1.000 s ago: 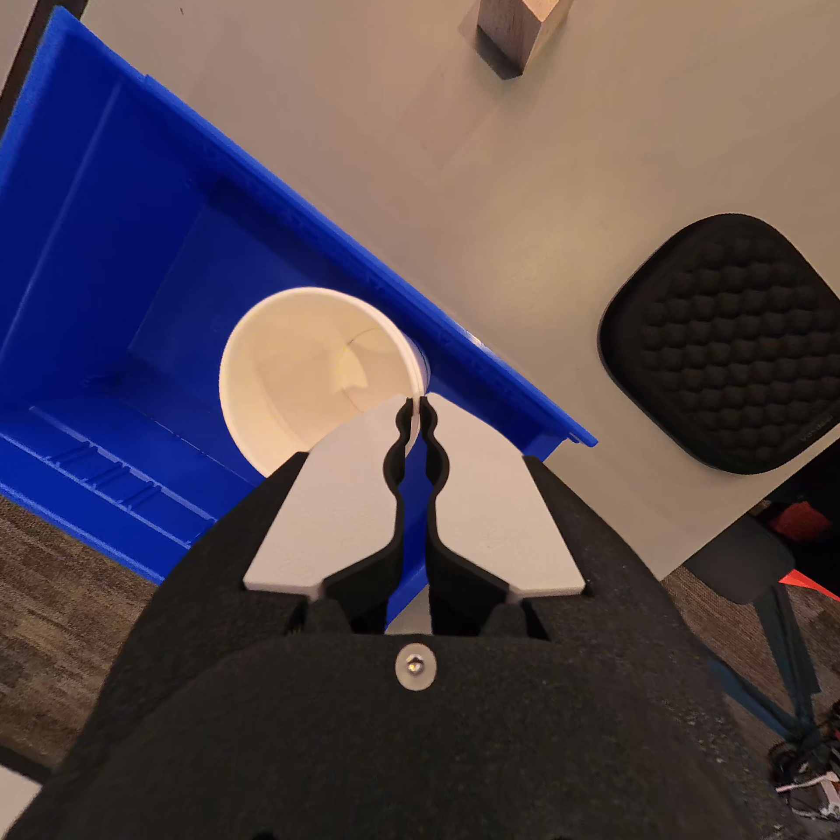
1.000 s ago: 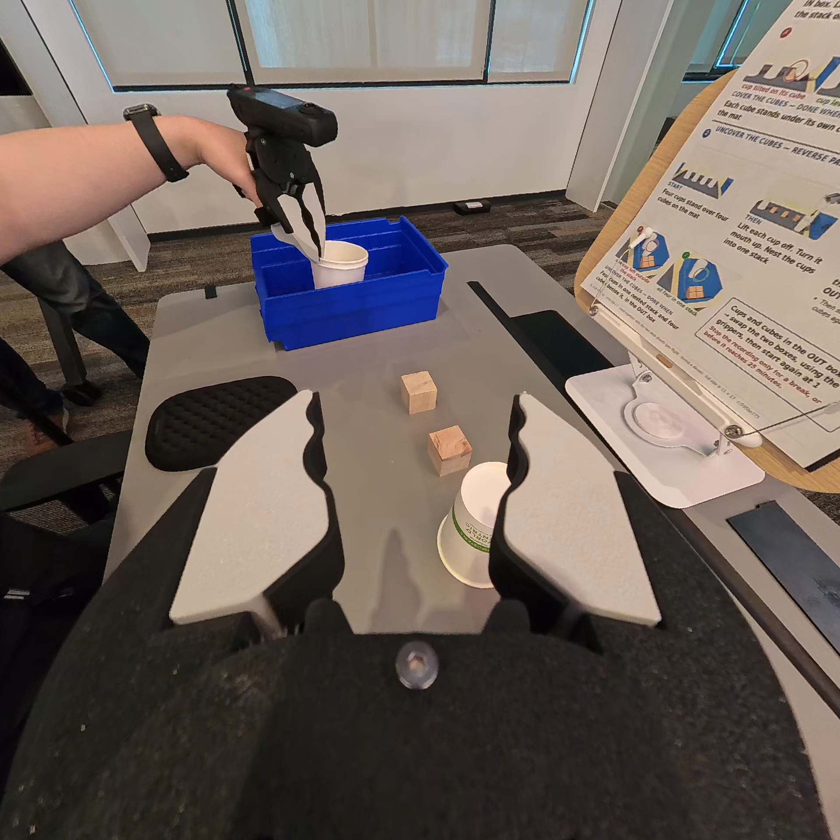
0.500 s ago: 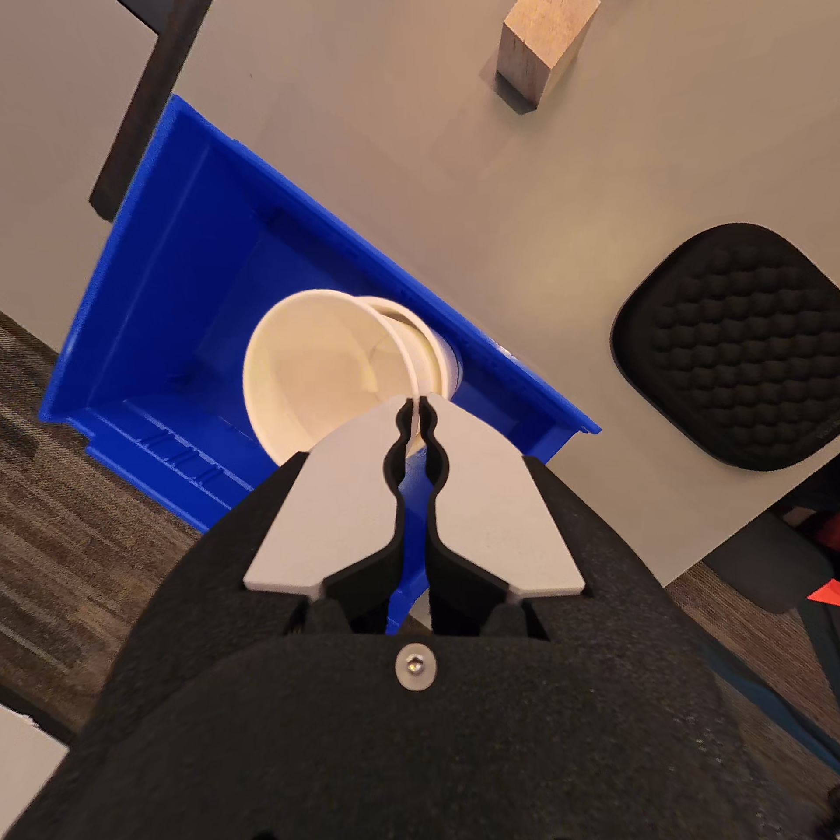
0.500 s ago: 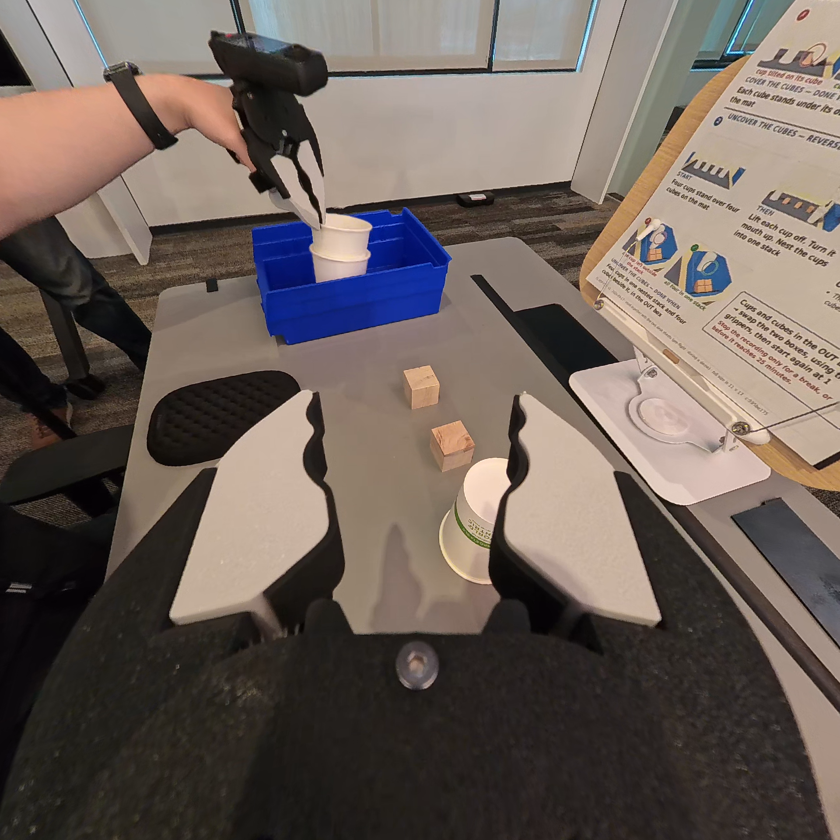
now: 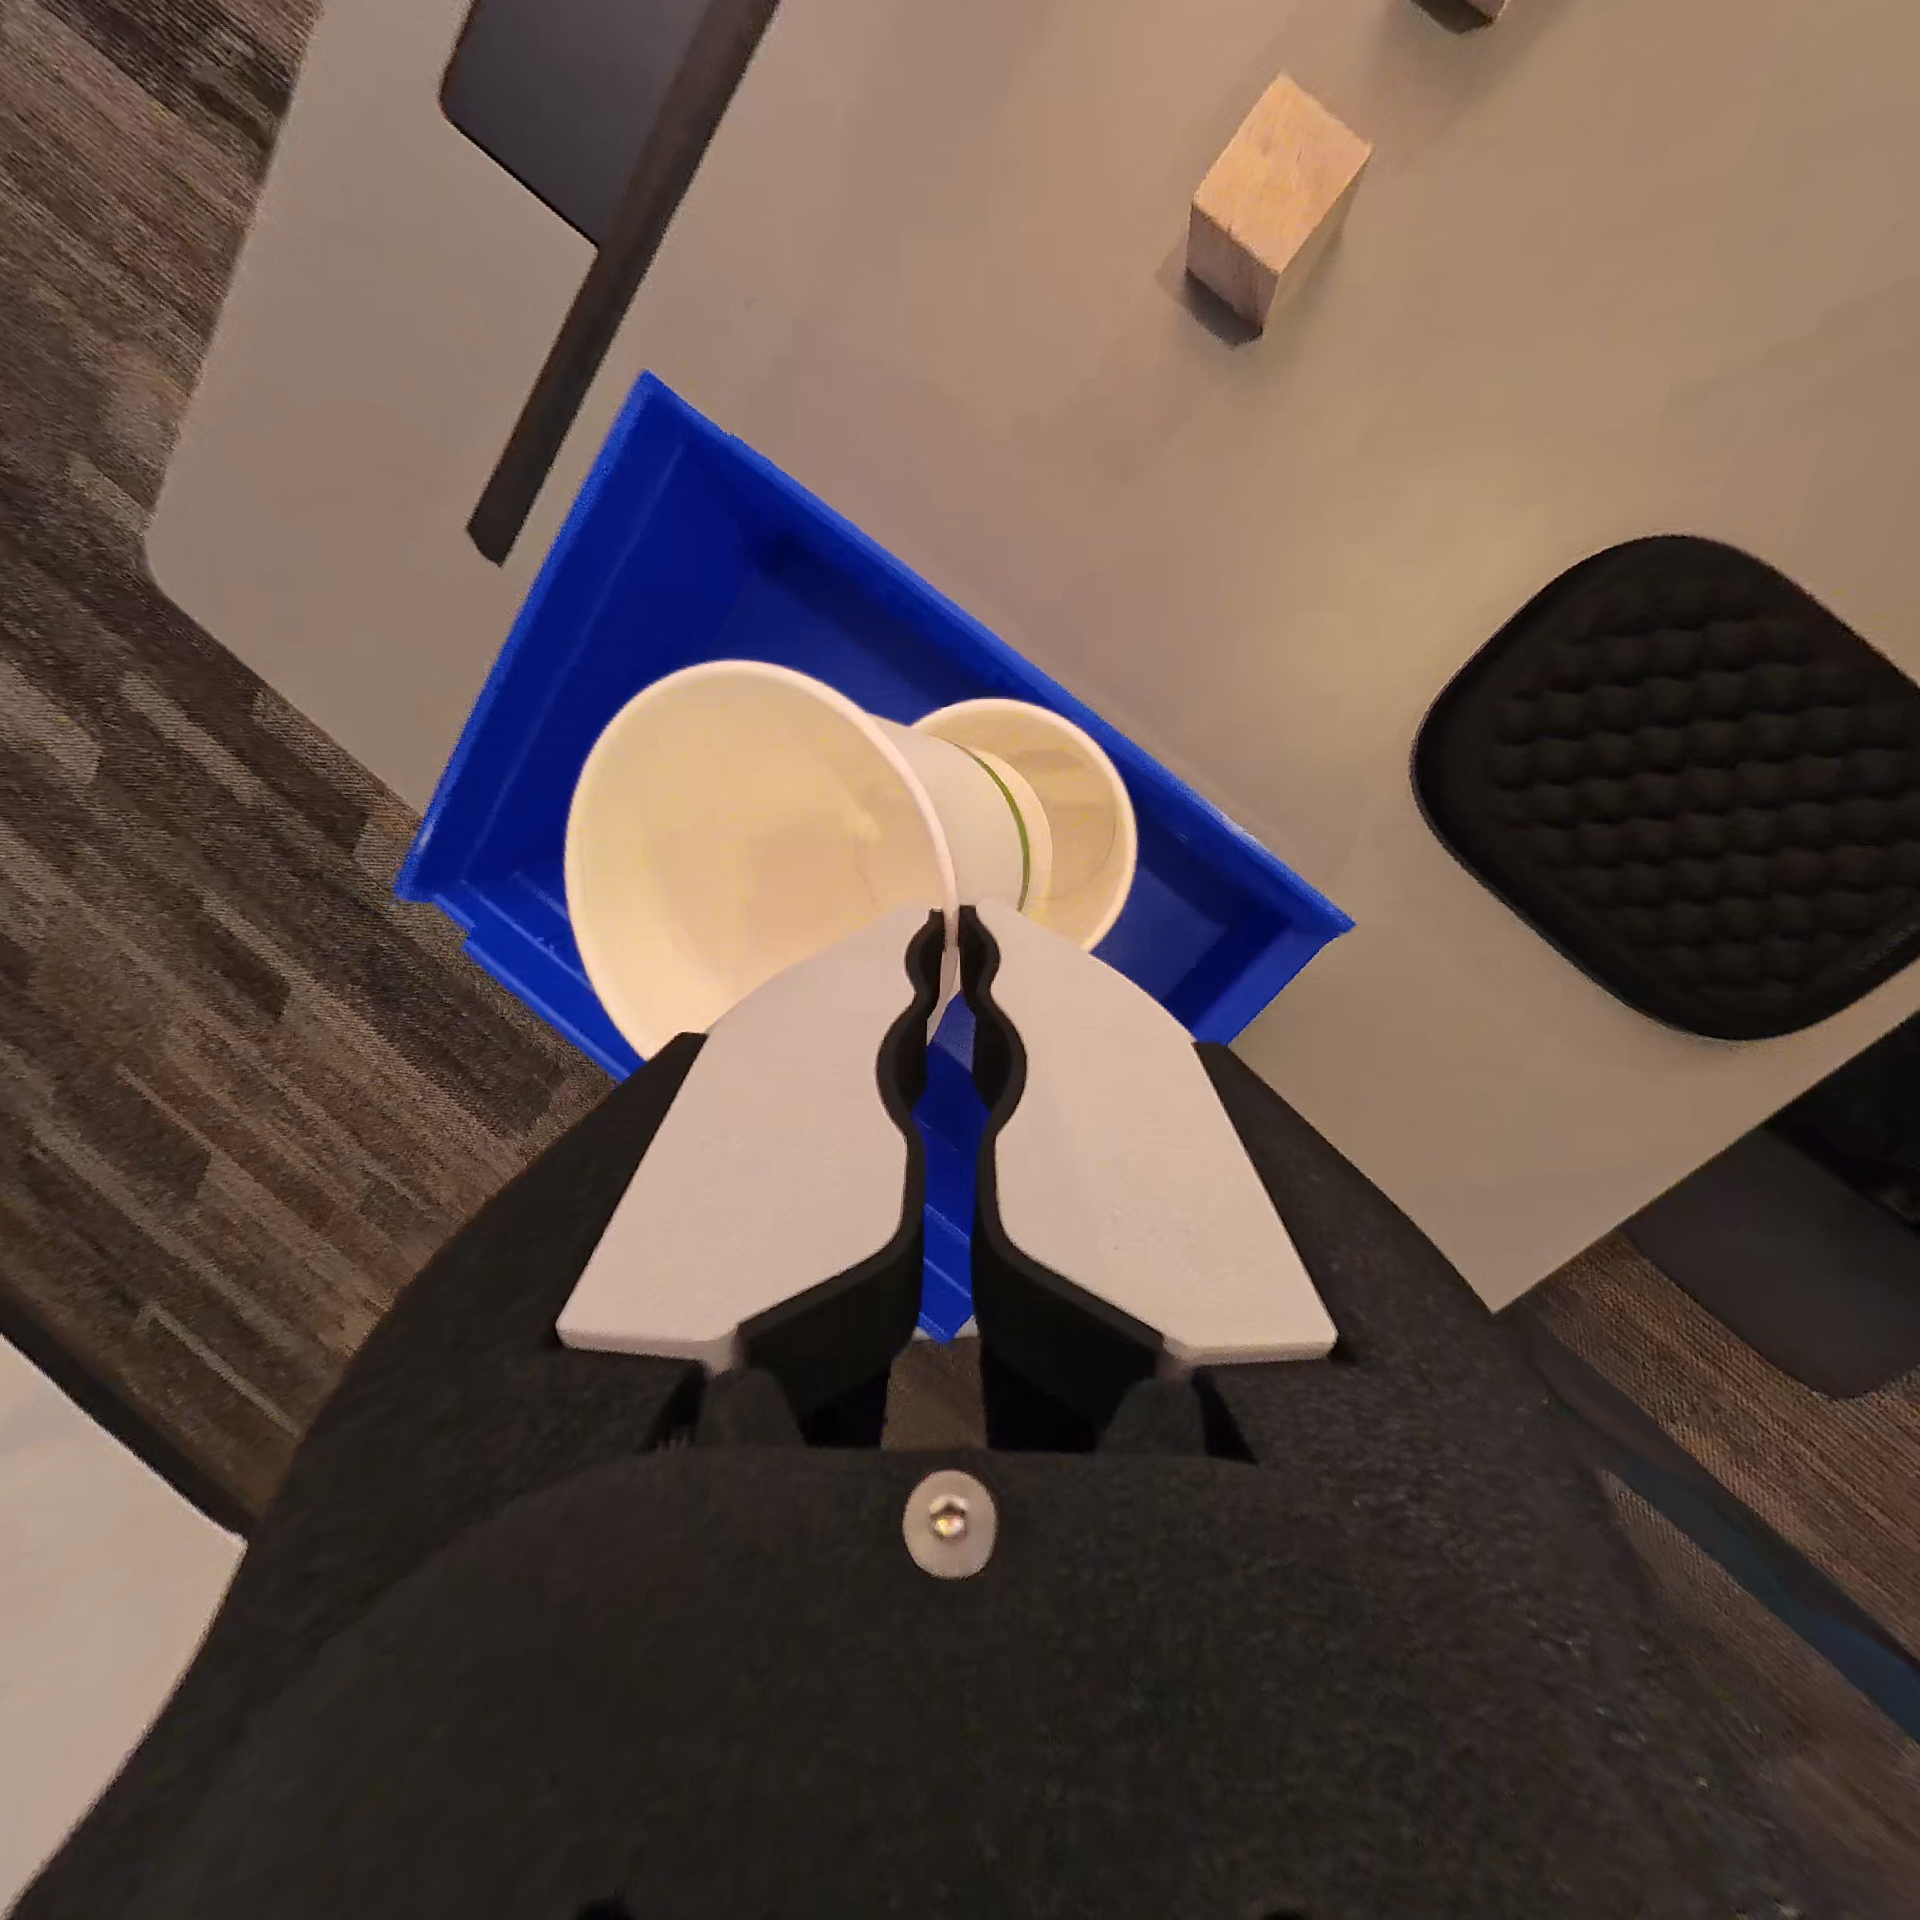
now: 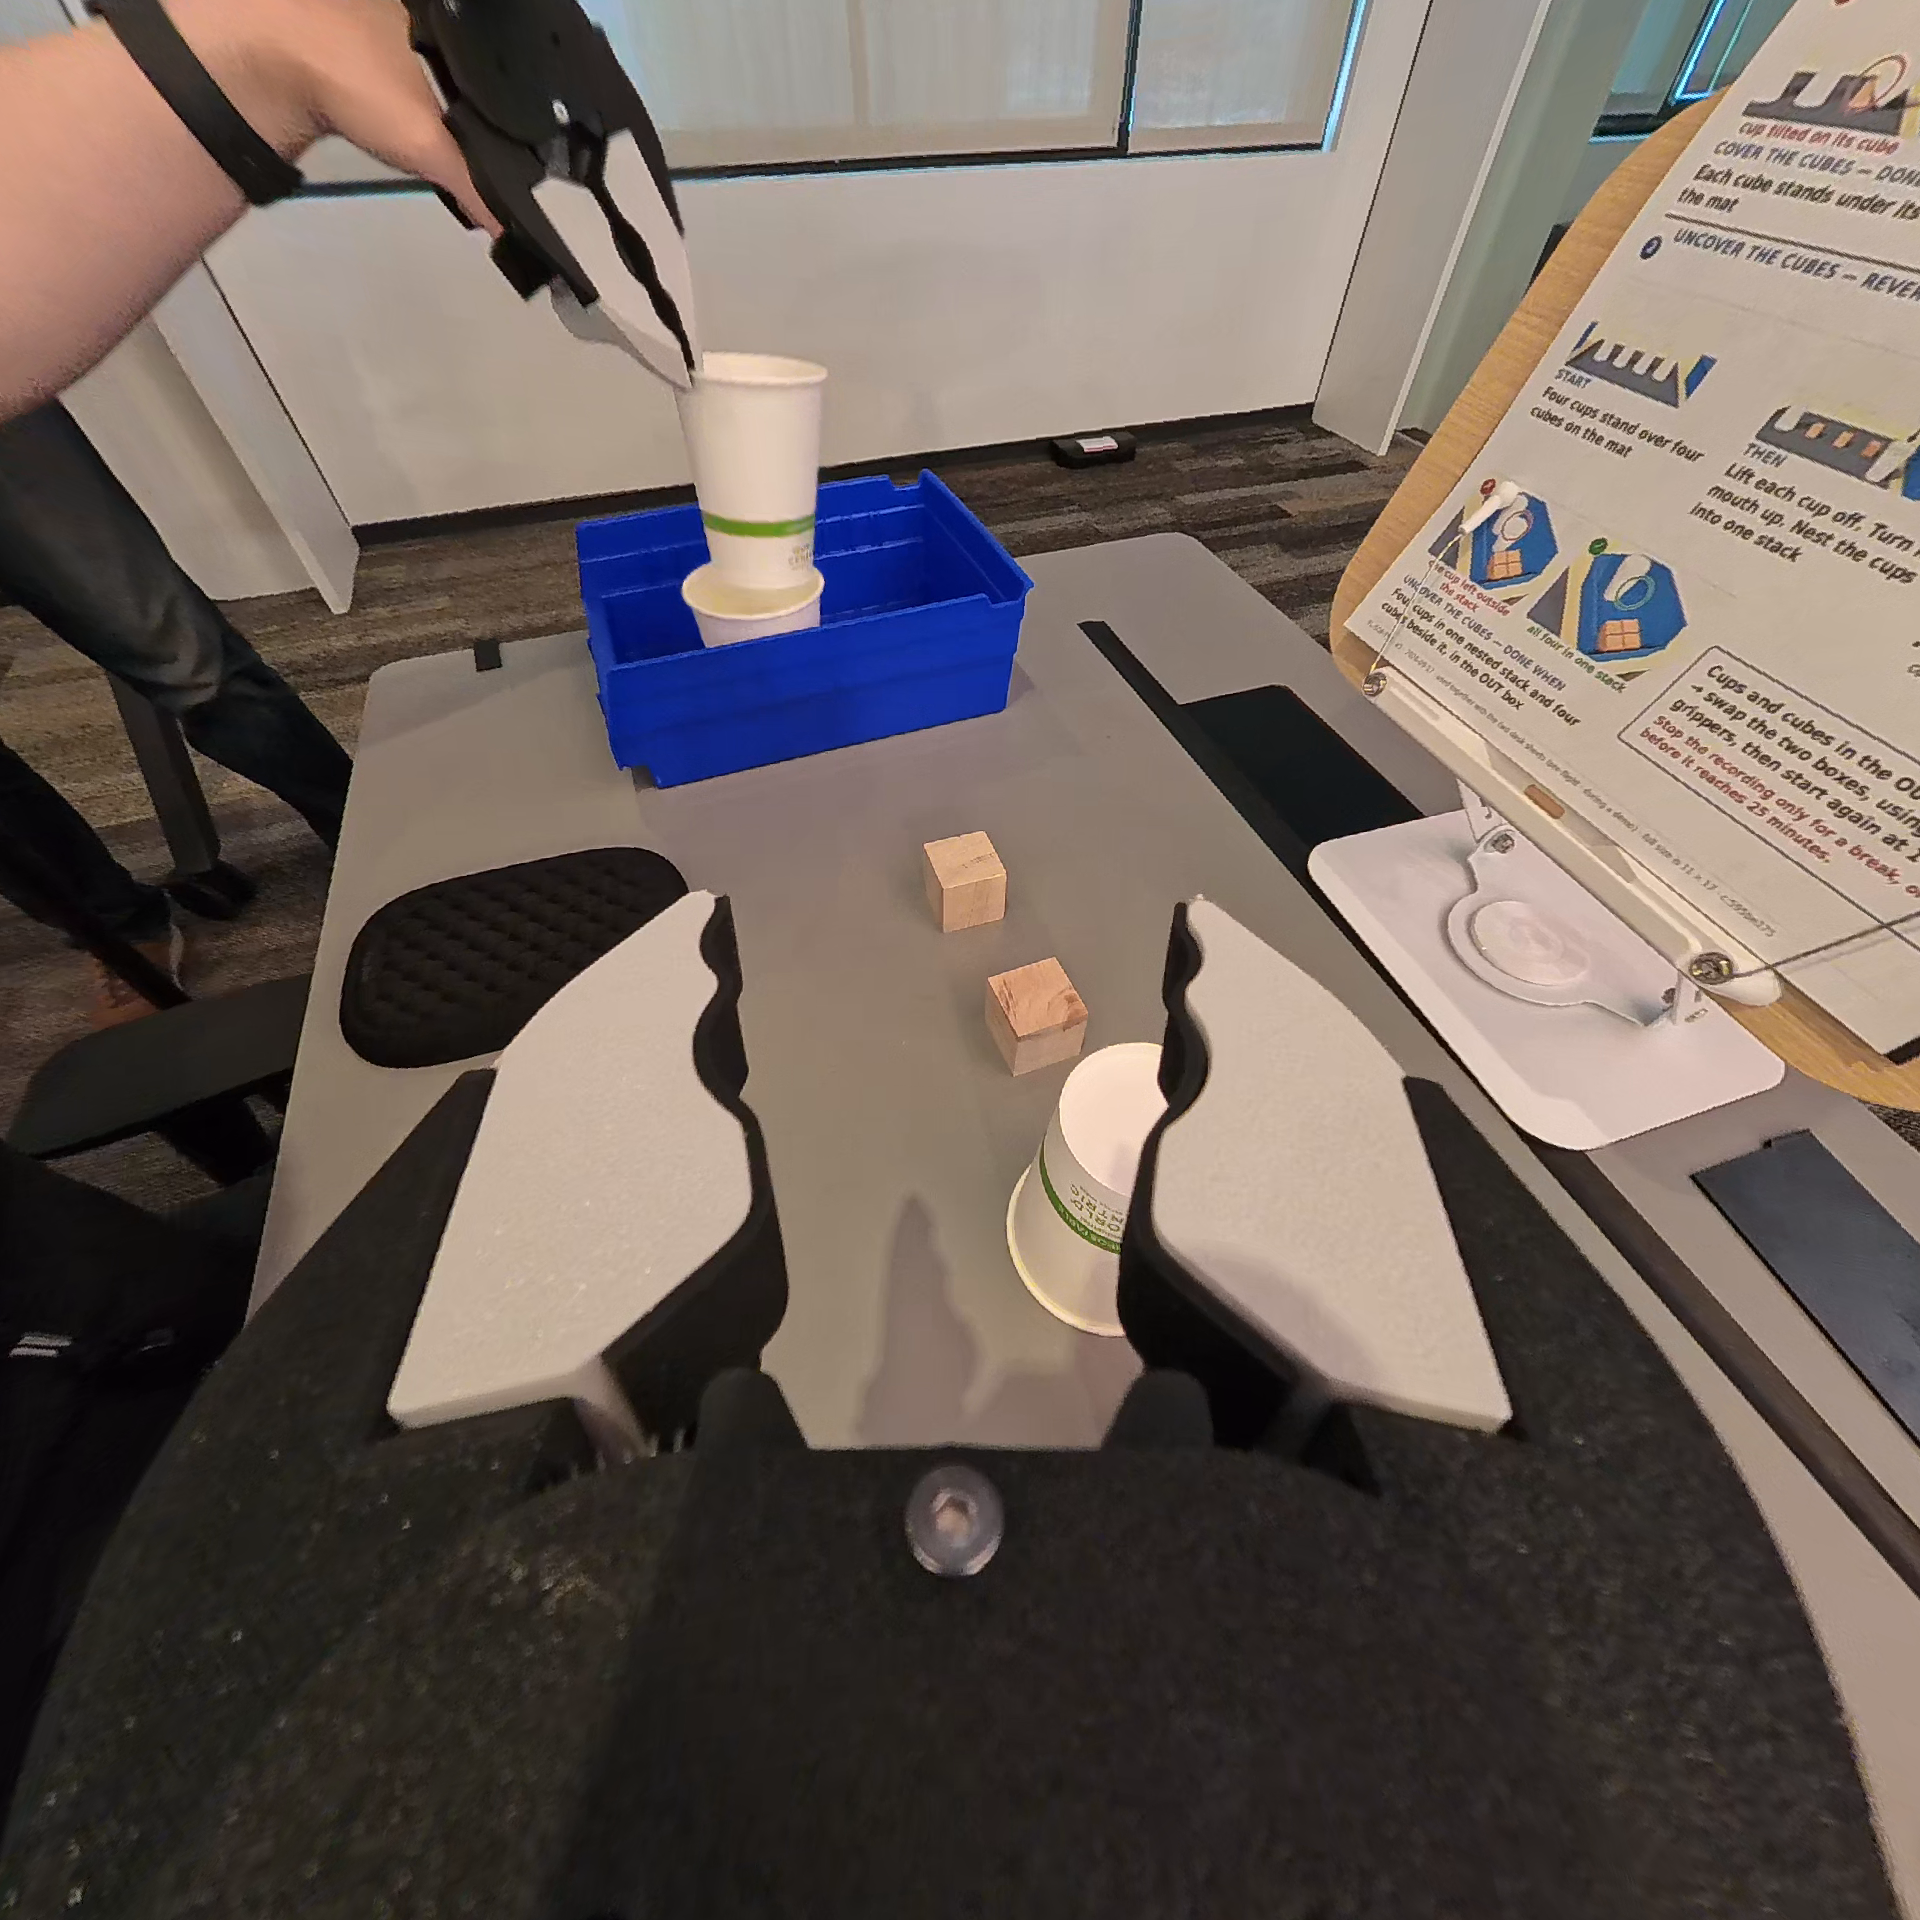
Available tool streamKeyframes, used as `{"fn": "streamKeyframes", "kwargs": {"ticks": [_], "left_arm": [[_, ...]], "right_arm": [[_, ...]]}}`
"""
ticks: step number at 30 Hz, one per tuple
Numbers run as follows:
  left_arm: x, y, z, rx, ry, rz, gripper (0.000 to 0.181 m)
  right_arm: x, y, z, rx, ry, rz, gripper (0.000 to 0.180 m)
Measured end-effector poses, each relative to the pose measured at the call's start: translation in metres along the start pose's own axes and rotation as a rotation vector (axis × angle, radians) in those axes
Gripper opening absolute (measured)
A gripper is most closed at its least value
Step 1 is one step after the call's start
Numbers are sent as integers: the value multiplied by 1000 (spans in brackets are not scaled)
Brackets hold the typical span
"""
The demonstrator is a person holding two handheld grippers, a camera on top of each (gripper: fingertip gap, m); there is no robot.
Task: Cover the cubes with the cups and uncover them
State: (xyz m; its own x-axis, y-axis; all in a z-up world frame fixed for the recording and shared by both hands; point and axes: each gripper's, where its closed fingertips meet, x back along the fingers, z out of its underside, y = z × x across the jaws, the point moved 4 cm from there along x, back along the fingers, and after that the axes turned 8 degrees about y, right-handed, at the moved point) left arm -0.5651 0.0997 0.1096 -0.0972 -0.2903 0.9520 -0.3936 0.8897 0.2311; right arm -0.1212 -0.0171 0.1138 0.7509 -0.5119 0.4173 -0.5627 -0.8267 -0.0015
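My left gripper (image 5: 950, 916) is shut on the rim of a white paper cup (image 5: 727, 842). It holds the cup upright above the blue bin (image 5: 665, 540), its base just inside another cup (image 5: 1081, 800) that stands in the bin. The right wrist view shows the same: the left gripper (image 6: 681, 358) pinches the raised cup (image 6: 753, 468) over the bin's cup (image 6: 753, 613). My right gripper (image 6: 951, 935) is open and empty above the table. Two wooden cubes (image 6: 964, 881) (image 6: 1036, 1015) stand ahead of it. An upside-down cup (image 6: 1091, 1184) stands by its right finger (image 6: 1288, 1143), untouched.
A black textured pad (image 6: 488, 945) lies at the table's left. A white stand (image 6: 1538, 977) with an instruction board (image 6: 1704, 499) is at the right. A person's legs (image 6: 104, 623) are beyond the table's left edge. One cube also shows in the left wrist view (image 5: 1273, 197).
My left gripper has risen with the cup's rim in its pinch, drawing that cup up out of the one below it in the bin. The right gripper has stayed open and still.
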Motion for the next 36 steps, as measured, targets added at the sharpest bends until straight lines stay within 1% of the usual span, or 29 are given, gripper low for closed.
{"fn": "streamKeyframes", "kwargs": {"ticks": [6, 10, 14, 20, 24, 28, 33, 36], "left_arm": [[48, -6, -18, -27, -94, -56, 3], [79, -24, -46, -68, -251, -56, 3], [97, -47, -82, -113, -429, -34, 3], [104, -86, -132, -190, -640, 46, 2], [101, -112, -156, -238, -740, 145, 2], [94, -131, -174, -282, -783, 214, 2], [92, -147, -189, -322, -813, 265, 2], [92, -153, -195, -336, -833, 290, 2]], "right_arm": [[-11, 1, 0, 3, 6, -16, 78], [-22, 6, -6, 28, -26, -31, 77], [-38, 16, -17, 90, -105, -50, 78], [-64, 30, -28, 190, -258, -43, 81], [-72, 33, -32, 190, -354, -47, 87], [-79, 30, -31, 162, -441, -42, 95], [-85, 28, -30, 166, -561, 11, 105], [-87, 31, -32, 168, -591, 29, 107]]}}
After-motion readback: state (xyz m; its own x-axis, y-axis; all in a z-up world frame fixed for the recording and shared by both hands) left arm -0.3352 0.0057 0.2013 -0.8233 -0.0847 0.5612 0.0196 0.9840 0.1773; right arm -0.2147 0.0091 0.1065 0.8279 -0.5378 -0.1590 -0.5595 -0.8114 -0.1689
